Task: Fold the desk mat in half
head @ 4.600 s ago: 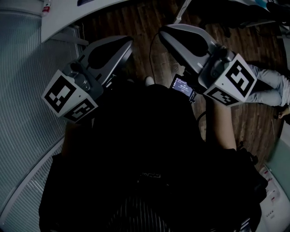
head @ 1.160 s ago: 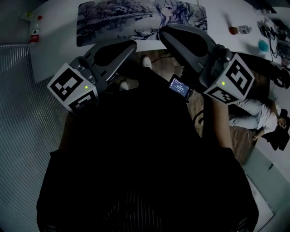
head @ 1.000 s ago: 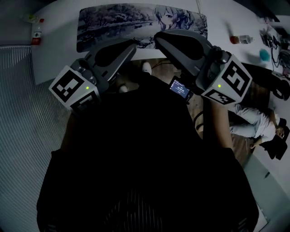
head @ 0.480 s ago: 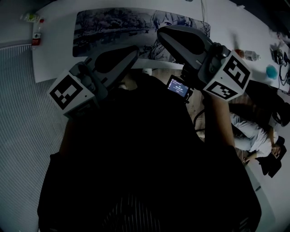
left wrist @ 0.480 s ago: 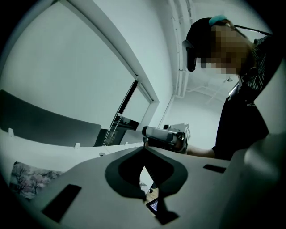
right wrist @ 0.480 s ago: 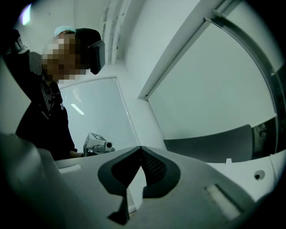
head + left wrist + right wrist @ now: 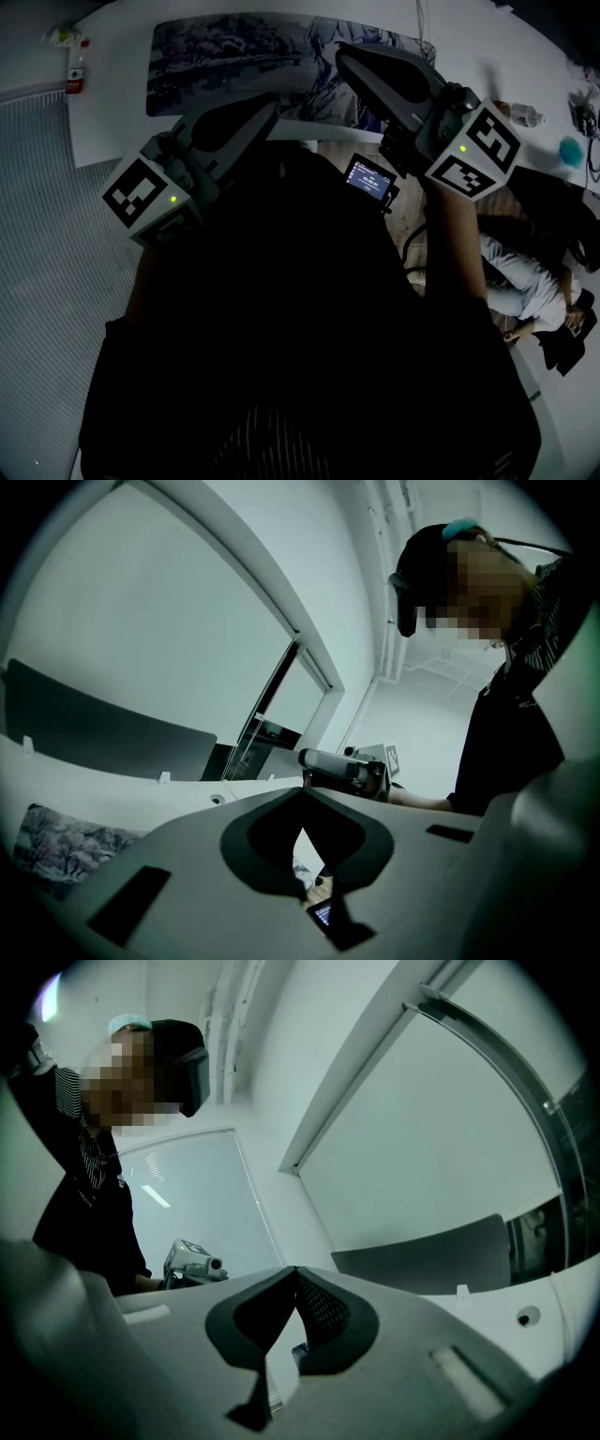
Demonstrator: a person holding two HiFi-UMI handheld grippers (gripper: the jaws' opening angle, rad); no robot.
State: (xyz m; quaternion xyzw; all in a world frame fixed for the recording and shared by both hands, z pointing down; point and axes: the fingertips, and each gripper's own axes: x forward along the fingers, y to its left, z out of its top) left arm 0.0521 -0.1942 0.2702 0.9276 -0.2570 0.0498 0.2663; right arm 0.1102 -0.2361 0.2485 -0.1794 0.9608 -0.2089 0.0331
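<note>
Desk mat (image 7: 234, 47) on table (image 7: 112, 112) — bottle (image 7: 75, 75) left of it; left gripper (image 7: 269, 99), right gripper (image 7: 343, 52) side by side over near edge.

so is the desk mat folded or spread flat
Spread flat. In the head view the desk mat lies full length on the white table, printed side up, with no fold showing.
</note>
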